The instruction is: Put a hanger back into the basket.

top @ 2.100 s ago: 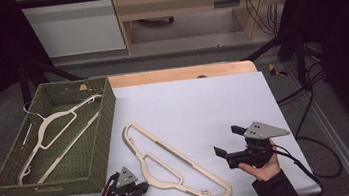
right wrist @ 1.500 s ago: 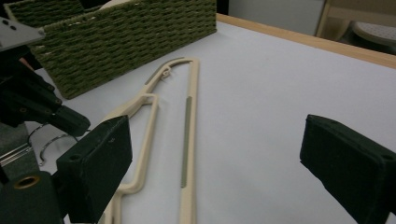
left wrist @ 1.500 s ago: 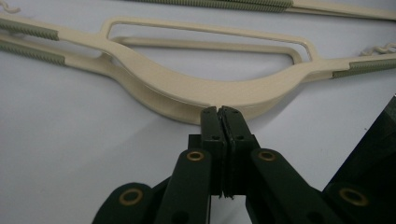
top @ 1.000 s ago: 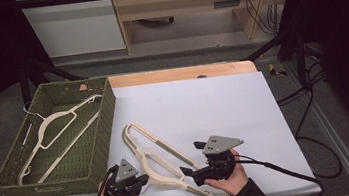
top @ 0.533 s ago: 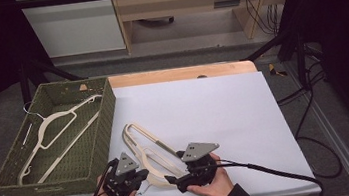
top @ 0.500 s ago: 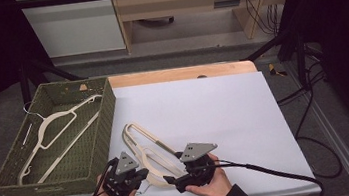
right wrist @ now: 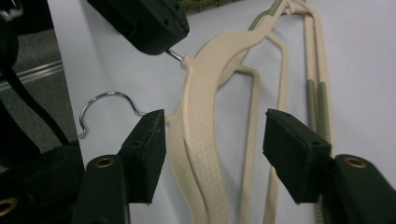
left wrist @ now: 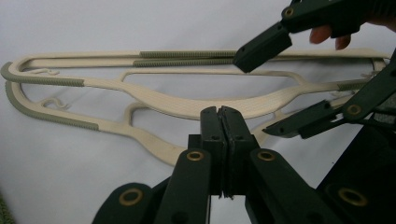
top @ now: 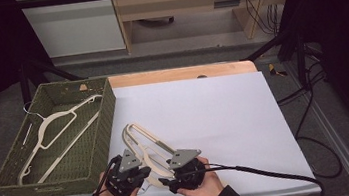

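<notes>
High view
- Work in hand: I have two cream plastic hangers [top: 143,144] lying one on the other on the white table [top: 204,109], just to the right of the green woven basket [top: 102,137], touching neither its wall nor its rim.
- Basket contents: one hanger of the same kind [top: 58,130] lies slantwise inside, its wire hook at the far left corner; I see nothing else in there.
- Tools: the left tool [top: 139,173] and the right tool [top: 170,183] both sit at the near end of the pair, off the basket's near right corner.

Left gripper view
- Left tool state: clenched, pads pressed flat together in front of the hangers' necks.
- Handling: I judge these light and stiff, smooth on the cream plastic and slippery there. The ribbed green strips on the shoulders and bars would give better bite.

Right gripper view
- Left tool's hold: a thin wire runs from its tip [right wrist: 140,23] straight into the neck of the top hanger [right wrist: 205,93], so it looks clamped on that hanger's hook.
- Lower hanger: its chrome hook [right wrist: 105,100] lies free on the table, on the side toward the basket.
- Right tool state: released; its jaws have just been closing and stand either side of the necks, with both hangers between them and the pads not yet pressing.
- Where to hold: I'd take the thick textured neck, near the balance point. A wire hook alone will let the hanger swivel, and the two may lift together.
</notes>
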{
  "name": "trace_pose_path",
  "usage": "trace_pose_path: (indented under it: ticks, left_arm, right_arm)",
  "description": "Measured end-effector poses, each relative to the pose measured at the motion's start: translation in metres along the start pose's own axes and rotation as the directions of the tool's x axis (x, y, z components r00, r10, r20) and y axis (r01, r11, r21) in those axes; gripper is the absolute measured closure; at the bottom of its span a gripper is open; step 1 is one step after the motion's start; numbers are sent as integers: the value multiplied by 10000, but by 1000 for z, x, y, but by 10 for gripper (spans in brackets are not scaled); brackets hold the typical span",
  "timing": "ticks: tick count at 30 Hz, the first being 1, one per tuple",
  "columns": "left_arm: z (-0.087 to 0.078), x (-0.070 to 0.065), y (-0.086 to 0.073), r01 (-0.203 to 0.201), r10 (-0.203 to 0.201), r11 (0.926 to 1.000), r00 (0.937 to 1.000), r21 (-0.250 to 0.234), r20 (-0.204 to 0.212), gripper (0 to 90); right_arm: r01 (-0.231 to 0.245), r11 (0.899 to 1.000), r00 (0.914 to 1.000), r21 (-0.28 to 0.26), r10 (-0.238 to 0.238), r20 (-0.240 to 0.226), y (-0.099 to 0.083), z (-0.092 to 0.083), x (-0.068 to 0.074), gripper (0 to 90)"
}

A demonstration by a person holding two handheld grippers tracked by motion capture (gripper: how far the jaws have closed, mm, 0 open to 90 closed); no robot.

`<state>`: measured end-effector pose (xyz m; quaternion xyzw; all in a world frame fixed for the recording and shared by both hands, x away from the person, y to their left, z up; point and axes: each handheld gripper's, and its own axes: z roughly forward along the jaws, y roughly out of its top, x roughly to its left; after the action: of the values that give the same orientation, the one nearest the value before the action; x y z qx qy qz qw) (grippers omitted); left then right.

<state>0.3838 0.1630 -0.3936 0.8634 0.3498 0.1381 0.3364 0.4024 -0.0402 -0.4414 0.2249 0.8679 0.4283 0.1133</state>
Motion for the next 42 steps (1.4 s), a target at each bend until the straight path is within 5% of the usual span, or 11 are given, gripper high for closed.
trace_pose_path:
  ticks: [8, 11, 17, 20, 24, 29, 36, 42]
  left_arm:
    - [1, -1, -2, -110, 110, 9999, 9999, 40, -2, 886]
    - [1, -1, -2, -112, 112, 9999, 9999, -20, 4, 885]
    - [-1, 0, -2, -137, 138, 9996, 9999, -264, 41, 879]
    - [-6, 3, -1, -35, 65, 9981, 9988, -620, 479, 805]
    - [-21, 7, 1, 115, -43, 9894, 9987, -1446, 500, 625]
    - [-43, 18, 1, 352, -267, 9665, 9990, -2541, 369, 433]
    - [-57, 40, -7, 752, -672, 9406, 9971, -3310, 356, 324]
    - [-52, 45, -12, 741, -663, 9384, 9972, -3375, 344, 217]
  right_arm:
    - [468, 9977, 9987, 494, -476, 154, -6, 10, 4, 616]
    - [577, 9970, 9982, 514, -567, -200, -6, 10, 4, 718]
    - [810, 9956, 9965, 477, -798, -257, -6, 9, 4, 739]
    - [834, 9957, 9963, 408, -826, -217, -5, 8, 5, 743]
    - [857, 9956, 9962, 383, -849, -204, -5, 8, 4, 745]
    - [960, 9951, 9953, 246, -963, 86, -1, -1, 2, 760]
    - [854, 9962, 9955, 157, -860, 396, 3, -12, -3, 779]
    - [688, 9976, 9943, 45, -689, 814, 7, -25, -11, 797]
